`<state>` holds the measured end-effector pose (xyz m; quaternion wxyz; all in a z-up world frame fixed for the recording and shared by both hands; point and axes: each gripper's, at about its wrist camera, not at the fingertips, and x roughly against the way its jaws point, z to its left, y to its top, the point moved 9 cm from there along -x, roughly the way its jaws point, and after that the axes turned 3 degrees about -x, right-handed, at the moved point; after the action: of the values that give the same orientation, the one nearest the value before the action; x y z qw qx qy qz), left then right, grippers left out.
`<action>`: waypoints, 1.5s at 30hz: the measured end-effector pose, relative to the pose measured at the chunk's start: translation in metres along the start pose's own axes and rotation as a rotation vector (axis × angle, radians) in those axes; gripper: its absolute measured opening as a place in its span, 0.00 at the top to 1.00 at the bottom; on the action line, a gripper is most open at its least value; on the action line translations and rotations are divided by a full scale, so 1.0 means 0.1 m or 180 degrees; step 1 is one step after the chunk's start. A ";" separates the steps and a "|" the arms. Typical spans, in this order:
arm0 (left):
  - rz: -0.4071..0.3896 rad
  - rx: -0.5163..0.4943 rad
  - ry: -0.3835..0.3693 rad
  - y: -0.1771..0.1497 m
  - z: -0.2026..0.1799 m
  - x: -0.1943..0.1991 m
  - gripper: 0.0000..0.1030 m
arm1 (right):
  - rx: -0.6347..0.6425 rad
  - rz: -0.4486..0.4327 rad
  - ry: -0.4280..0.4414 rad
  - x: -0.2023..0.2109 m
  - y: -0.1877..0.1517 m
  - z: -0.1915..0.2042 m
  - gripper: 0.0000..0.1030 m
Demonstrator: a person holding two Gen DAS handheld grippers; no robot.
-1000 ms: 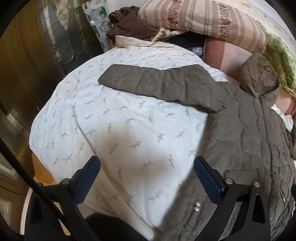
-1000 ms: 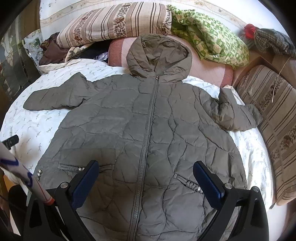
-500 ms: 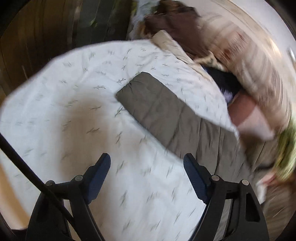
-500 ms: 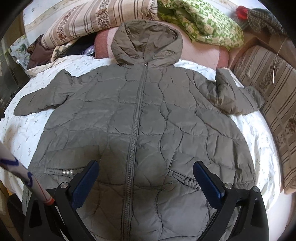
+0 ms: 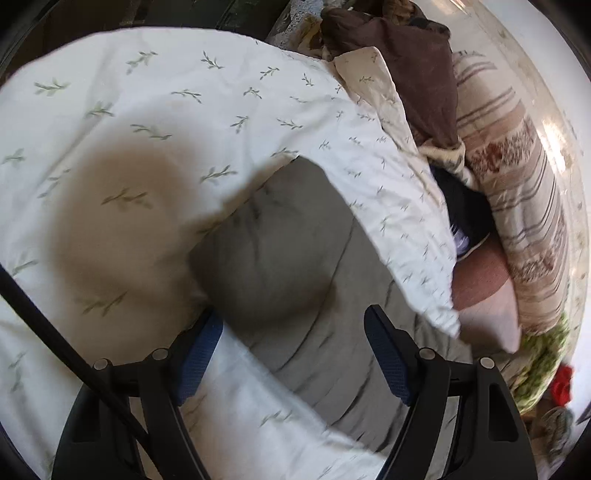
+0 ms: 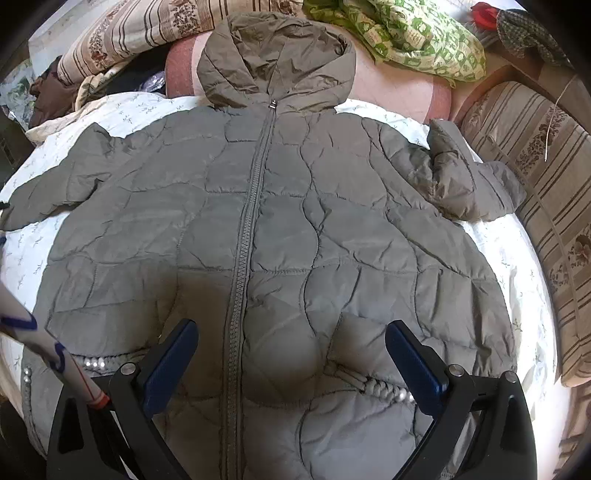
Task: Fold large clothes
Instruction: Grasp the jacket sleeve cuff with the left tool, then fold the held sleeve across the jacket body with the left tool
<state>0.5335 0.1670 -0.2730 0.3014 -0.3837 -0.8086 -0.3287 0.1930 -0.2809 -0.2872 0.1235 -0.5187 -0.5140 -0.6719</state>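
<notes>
An olive quilted hooded jacket [image 6: 288, 229] lies flat, zipped, front up on a white leaf-print bed sheet [image 6: 122, 110]. Its hood [image 6: 277, 55] points away; one sleeve [image 6: 40, 195] stretches left, the other [image 6: 469, 184] is bunched at the right. My right gripper [image 6: 291, 365] is open, hovering over the jacket's lower front above the zipper. My left gripper [image 5: 293, 354] is open, low over the end of the left sleeve [image 5: 280, 258], with the cuff between its fingers. I cannot tell whether the fingers touch the fabric.
Striped pillows [image 6: 140, 29], a green patterned cloth [image 6: 417, 33] and a pink bolster [image 6: 399, 92] line the head of the bed. Brown clothing [image 5: 399, 55] is piled at the far left corner. A striped cushion [image 6: 554, 192] borders the right side.
My left gripper has swung from the jacket's hem side to the left sleeve end and dropped close over it. My right gripper has moved forward and lower over the jacket.
</notes>
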 end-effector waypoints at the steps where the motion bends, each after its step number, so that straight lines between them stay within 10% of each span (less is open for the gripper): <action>1: -0.0008 0.0052 -0.0002 0.03 0.01 -0.02 0.24 | 0.0007 0.0020 -0.0006 -0.03 0.00 0.00 0.00; 4: -0.0033 0.0090 0.0156 0.10 0.03 -0.09 0.39 | 0.0021 0.0064 -0.0011 -0.09 -0.02 0.02 0.00; 6: 0.0016 0.0011 0.0376 0.10 0.03 -0.10 0.73 | 0.0031 0.0065 -0.0025 -0.12 -0.02 0.00 0.00; 12: -0.0014 -0.0261 0.0464 -0.09 -0.34 0.21 0.85 | 0.0009 -0.0016 0.0019 -0.06 -0.01 -0.05 0.00; 17: 0.0055 -0.0730 0.0031 -0.54 -1.20 0.56 0.86 | -0.0076 -0.0096 0.0102 0.04 -0.02 -0.15 0.00; 25: 0.0623 -0.1554 -0.0640 -2.08 -2.46 0.57 0.86 | -0.0302 -0.0246 0.0176 0.27 -0.11 -0.43 0.00; 31: 0.1200 -0.1780 -0.0536 -3.34 -2.52 0.00 0.86 | -0.0432 -0.0309 0.0144 0.39 -0.19 -0.71 0.00; 37: 0.1106 -0.2062 -0.0150 -3.69 -2.41 -0.23 0.73 | -0.0572 -0.0252 0.0134 0.39 -0.24 -0.94 0.00; 39: 0.1152 -0.2021 -0.0344 -3.71 -2.45 0.04 0.42 | -0.0600 -0.0250 0.0209 0.40 -0.20 -0.96 0.00; 42: 0.1019 -0.1958 -0.0601 -3.78 -2.49 0.44 0.32 | -0.0621 -0.0209 0.0425 0.37 -0.10 -0.87 0.00; 45: 0.0673 -0.2142 -0.0372 -3.79 -2.30 0.81 0.30 | -0.0629 -0.0132 0.0793 0.27 0.02 -0.61 0.00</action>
<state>0.2350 -0.1594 -0.1885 0.1438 -0.5612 -0.6268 -0.5211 0.1481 -0.3220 -0.2595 0.1208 -0.4302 -0.4368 -0.7808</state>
